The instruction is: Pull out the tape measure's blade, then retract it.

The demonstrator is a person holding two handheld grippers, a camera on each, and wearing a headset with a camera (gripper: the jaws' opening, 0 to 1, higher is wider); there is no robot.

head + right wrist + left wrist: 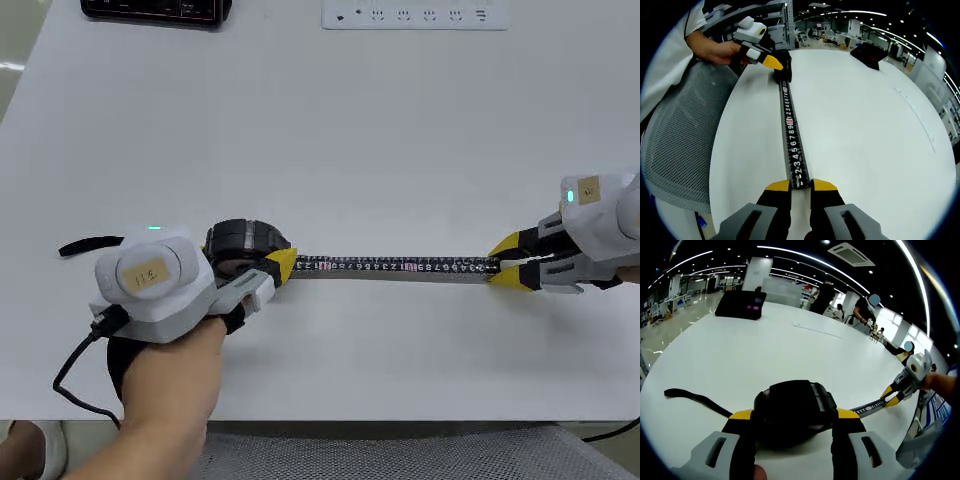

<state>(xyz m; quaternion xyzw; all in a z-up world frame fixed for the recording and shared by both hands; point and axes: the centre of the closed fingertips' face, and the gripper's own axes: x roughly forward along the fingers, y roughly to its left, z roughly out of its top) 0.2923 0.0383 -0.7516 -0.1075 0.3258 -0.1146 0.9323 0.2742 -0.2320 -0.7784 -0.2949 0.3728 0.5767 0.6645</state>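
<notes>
A black tape measure case (243,246) sits on the white table (380,140), and my left gripper (277,268) is shut on it from the near side. In the left gripper view the case (795,407) sits between the yellow-tipped fingers (742,426). Its dark numbered blade (395,266) runs out flat to the right. My right gripper (506,265) is shut on the blade's end hook. In the right gripper view the blade (791,135) stretches away from the gripper (800,186) to the case (785,62). A black wrist strap (88,245) trails left from the case.
A black device (155,10) lies at the table's far left edge and a white power strip (415,14) at the far middle. A grey cable (75,365) hangs off my left gripper. A mesh chair (682,135) stands at the near edge. People stand in the background.
</notes>
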